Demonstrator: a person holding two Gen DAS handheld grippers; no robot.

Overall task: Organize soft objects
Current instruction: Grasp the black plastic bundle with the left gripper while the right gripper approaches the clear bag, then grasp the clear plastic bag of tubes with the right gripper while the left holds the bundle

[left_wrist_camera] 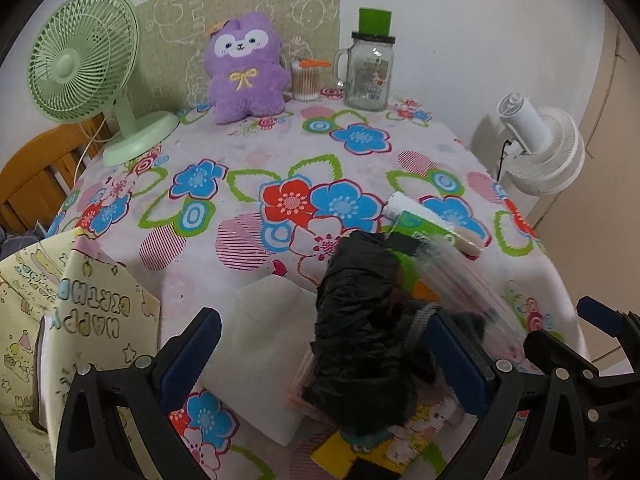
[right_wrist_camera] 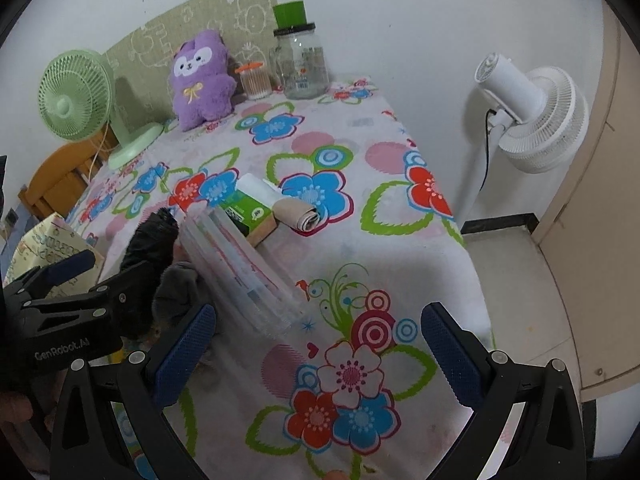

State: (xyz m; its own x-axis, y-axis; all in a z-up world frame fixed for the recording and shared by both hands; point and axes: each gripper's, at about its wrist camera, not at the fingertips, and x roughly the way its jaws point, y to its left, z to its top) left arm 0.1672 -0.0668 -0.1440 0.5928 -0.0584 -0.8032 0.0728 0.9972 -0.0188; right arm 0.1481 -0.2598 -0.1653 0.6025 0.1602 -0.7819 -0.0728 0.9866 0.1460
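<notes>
Soft things lie heaped near my edge of the flowered tablecloth (left_wrist_camera: 280, 152). Far left, a pale birthday-print bag (left_wrist_camera: 80, 300) hangs beside the table, with a green desk fan (left_wrist_camera: 80, 76) behind it. My left gripper (left_wrist_camera: 324, 356) has its jaws spread wide, grasping nothing; between its fingers I see a white folded sheet (left_wrist_camera: 264, 344) and a crumpled black plastic bundle (left_wrist_camera: 360, 320) lying on colourful printed packets. A grey cloth (right_wrist_camera: 176, 288) sits just beside the bundle, touching a blurred clear plastic pack (right_wrist_camera: 240, 272). Behind that are a green box (right_wrist_camera: 252, 212) and a rolled beige cloth (right_wrist_camera: 300, 212). A purple plush toy (left_wrist_camera: 244, 68) sits upright at the back beside a glass jar (left_wrist_camera: 368, 68). My right gripper (right_wrist_camera: 318, 352) is likewise released, over bare tablecloth. A white standing fan (right_wrist_camera: 528, 120) is far right.
</notes>
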